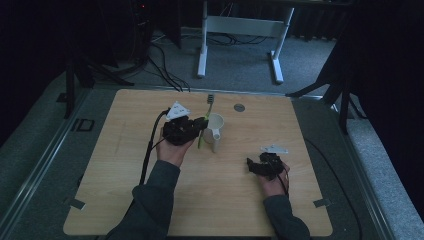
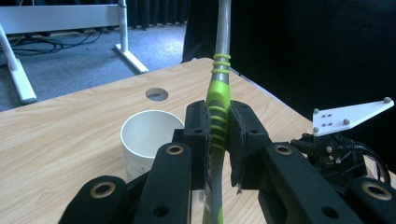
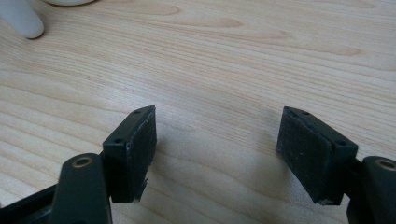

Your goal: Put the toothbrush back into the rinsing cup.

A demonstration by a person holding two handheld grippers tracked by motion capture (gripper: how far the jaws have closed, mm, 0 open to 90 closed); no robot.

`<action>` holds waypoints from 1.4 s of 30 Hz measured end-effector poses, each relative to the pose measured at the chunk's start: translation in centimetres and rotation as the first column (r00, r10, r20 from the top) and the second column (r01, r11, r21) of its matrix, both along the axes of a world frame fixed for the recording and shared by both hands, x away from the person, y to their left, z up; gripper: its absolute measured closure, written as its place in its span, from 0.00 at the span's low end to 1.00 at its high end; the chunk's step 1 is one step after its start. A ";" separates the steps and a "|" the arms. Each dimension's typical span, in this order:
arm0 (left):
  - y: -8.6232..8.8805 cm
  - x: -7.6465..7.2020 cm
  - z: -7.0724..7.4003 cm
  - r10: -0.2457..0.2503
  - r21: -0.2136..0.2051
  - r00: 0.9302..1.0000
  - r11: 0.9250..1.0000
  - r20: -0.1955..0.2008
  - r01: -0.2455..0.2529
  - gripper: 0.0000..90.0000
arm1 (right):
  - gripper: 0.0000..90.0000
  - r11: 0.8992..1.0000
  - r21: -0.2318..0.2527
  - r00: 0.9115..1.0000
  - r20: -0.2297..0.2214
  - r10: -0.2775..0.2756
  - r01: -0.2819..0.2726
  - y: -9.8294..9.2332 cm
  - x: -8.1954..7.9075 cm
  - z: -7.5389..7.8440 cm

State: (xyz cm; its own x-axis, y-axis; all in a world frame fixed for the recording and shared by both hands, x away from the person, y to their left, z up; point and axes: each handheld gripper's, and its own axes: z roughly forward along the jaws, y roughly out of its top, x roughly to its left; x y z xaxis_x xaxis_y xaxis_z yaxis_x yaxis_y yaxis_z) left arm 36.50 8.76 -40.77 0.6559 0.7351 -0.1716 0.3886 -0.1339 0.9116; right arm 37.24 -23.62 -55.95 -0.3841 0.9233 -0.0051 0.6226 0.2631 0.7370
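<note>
Left gripper [image 2: 218, 140] clamped on green toothbrush [image 2: 218, 100] beside the white cup [image 2: 147, 135], right gripper [image 3: 217, 154] jaws wide apart over bare table [image 3: 224, 60].

The toothbrush [image 1: 204, 123] stands just left of the cup [image 1: 214, 131] on the table [image 1: 115, 165].

Upright green-grey toothbrush [image 2: 217, 116] beside white cup [image 2: 147, 140]

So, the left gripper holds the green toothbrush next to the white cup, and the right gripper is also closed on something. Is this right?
Not quite. The left gripper does hold the green toothbrush next to the white cup, but the right gripper is not closed on anything: the right gripper view shows its jaws wide apart, with bare table between them.
</note>
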 end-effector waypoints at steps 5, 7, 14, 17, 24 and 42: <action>-0.1 0.1 0.0 0.000 -0.003 1.000 1.000 0.004 0.000 0.88 | 0.31 1.000 0.000 1.000 0.000 0.000 0.000 0.0 0.0 0.0; -0.1 0.1 0.0 0.001 -0.005 1.000 1.000 0.007 -0.001 0.88 | 0.31 1.000 0.000 1.000 0.000 0.000 0.000 0.0 0.0 0.0; -0.3 0.3 -0.1 0.016 -0.014 1.000 1.000 0.006 -0.016 0.88 | 0.31 1.000 0.000 1.000 0.000 0.000 0.000 0.0 0.0 0.0; -0.4 0.3 -0.2 0.021 -0.024 1.000 0.999 0.006 -0.021 0.88 | 0.31 1.000 0.000 1.000 0.000 -0.001 0.001 0.0 0.0 0.0; -0.7 0.4 -0.3 0.034 -0.042 0.999 0.999 0.017 -0.033 0.88 | 0.31 1.000 0.000 1.000 0.000 -0.001 0.001 0.0 0.0 0.0; -1.5 1.0 -0.5 0.073 -0.080 0.996 0.994 0.046 -0.069 0.88 | 0.31 1.000 0.001 1.000 -0.001 0.000 0.000 0.0 0.0 0.0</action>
State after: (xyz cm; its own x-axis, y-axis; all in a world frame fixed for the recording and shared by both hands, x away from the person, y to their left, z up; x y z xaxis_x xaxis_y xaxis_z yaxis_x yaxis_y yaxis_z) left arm 37.46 7.30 -41.27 0.6113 0.7658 -0.1997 0.3493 -0.0347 0.9364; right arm 37.24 -23.63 -55.94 -0.3845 0.9231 -0.0037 0.6235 0.2626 0.7364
